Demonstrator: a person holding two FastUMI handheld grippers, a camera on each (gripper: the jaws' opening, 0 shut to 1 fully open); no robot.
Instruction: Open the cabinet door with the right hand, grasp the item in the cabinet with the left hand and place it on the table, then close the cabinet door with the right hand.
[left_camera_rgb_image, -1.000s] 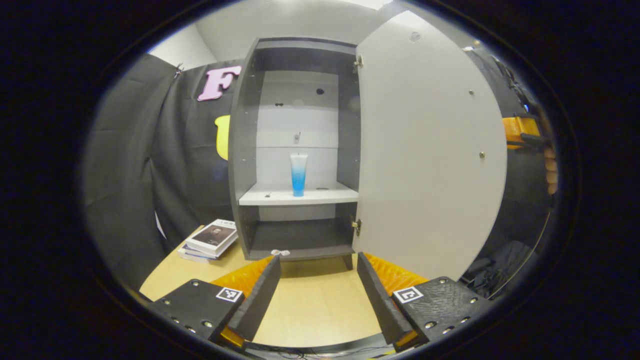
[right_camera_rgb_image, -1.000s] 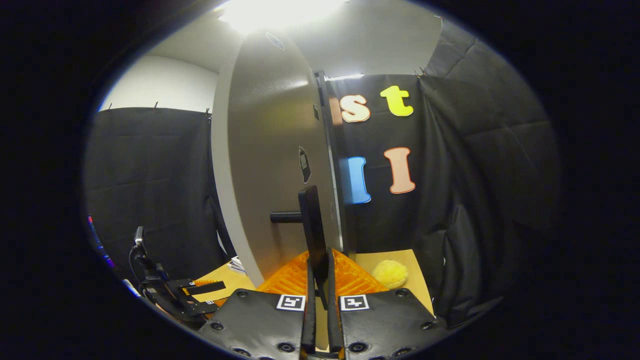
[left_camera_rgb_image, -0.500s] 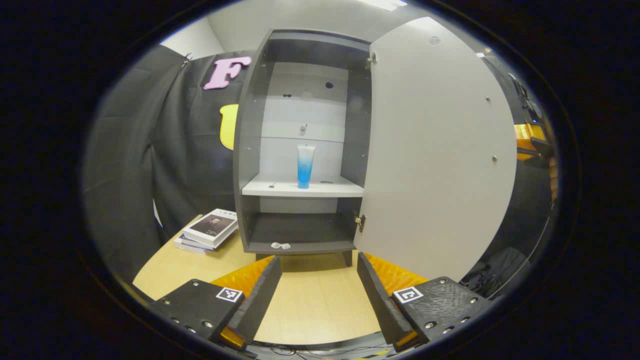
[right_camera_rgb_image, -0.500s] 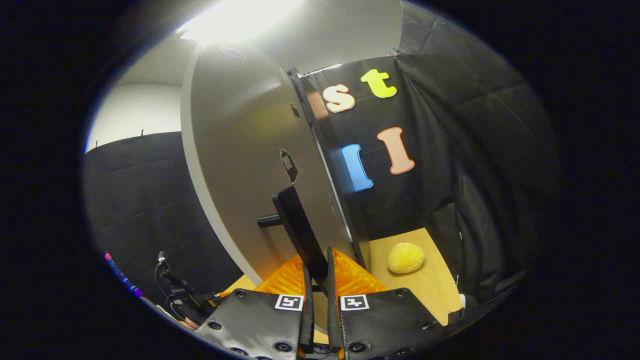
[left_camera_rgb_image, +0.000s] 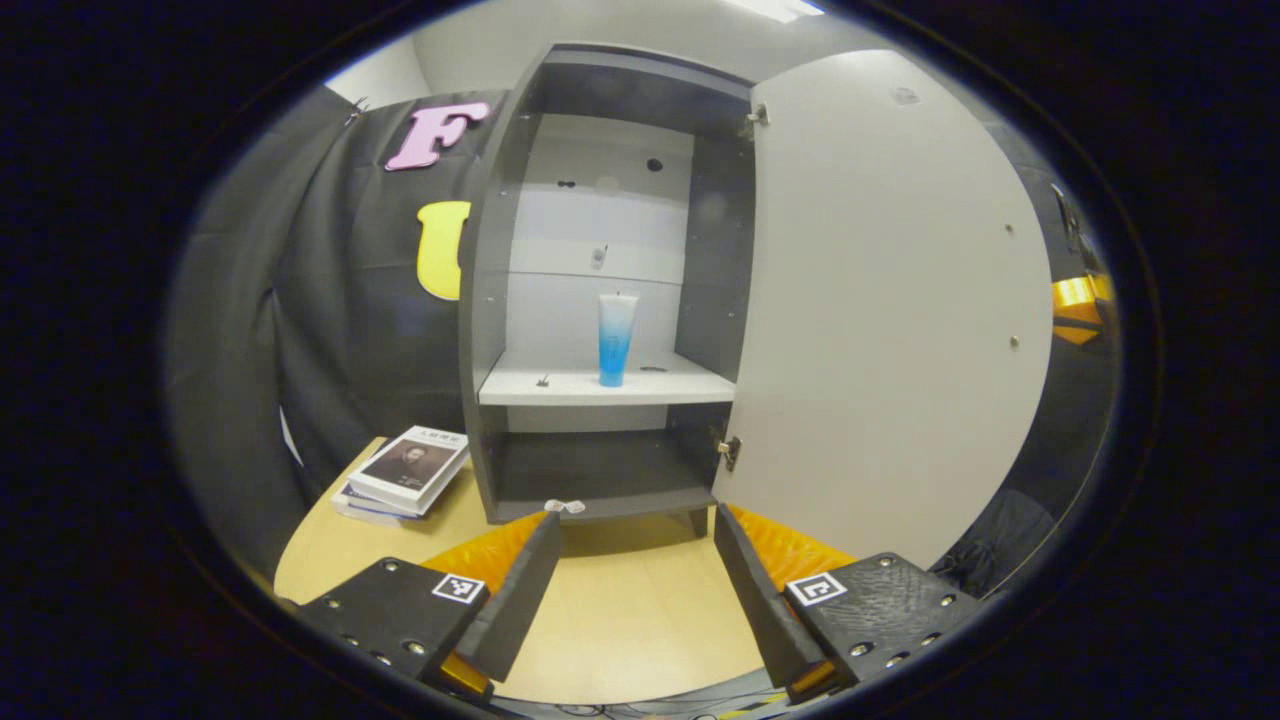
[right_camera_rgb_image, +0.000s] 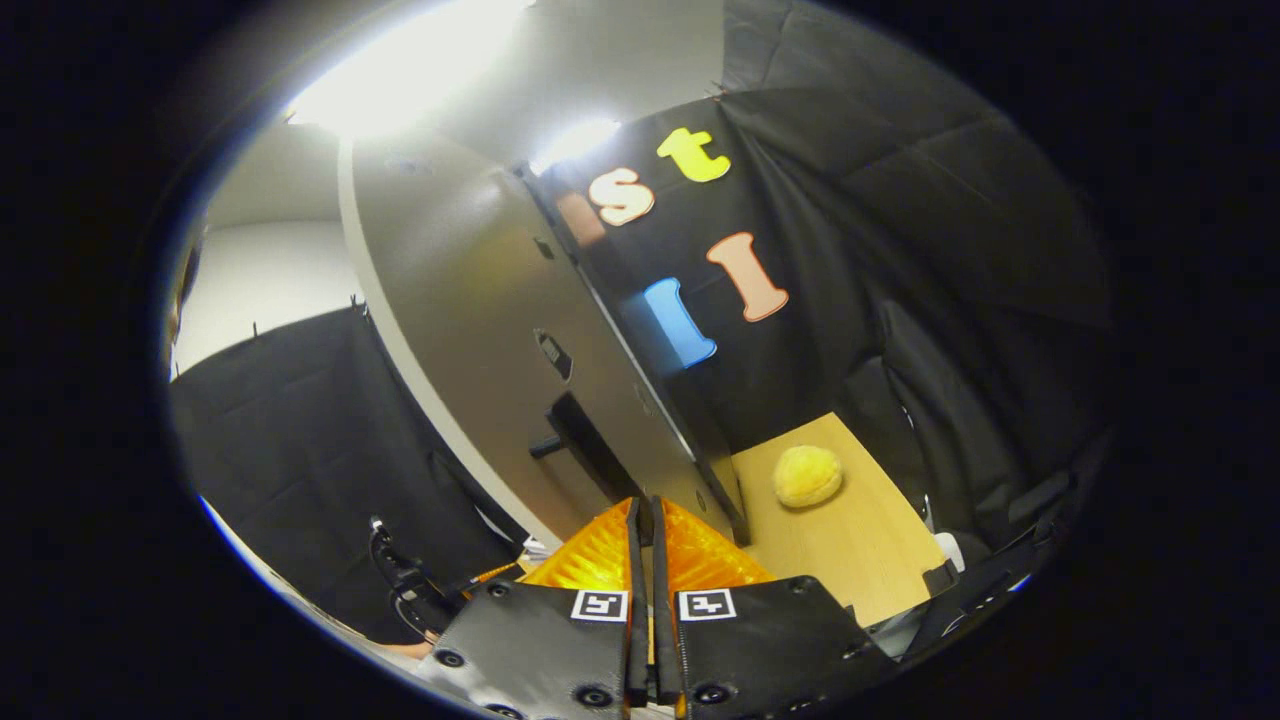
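Right claw (right_camera_rgb_image: 643, 520) off handle (right_camera_rgb_image: 585, 452), one tube (left_camera_rgb_image: 615, 338)

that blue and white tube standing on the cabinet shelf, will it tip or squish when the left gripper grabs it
The tube stands upright, tall and narrow, so a nudge would probably topple it. It looks like soft plastic, so it may dent under a firm squeeze. Probably light.

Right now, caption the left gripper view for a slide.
Open left gripper faces the opened cabinet; blue tube upright on its shelf.

One grey cabinet (left_camera_rgb_image: 487, 300) with one open white door (left_camera_rgb_image: 890, 300), one blue-and-white tube (left_camera_rgb_image: 615, 338), two stacked books (left_camera_rgb_image: 405, 472), one yellow fuzzy ball (right_camera_rgb_image: 808, 475), one wooden counter (left_camera_rgb_image: 620, 620).
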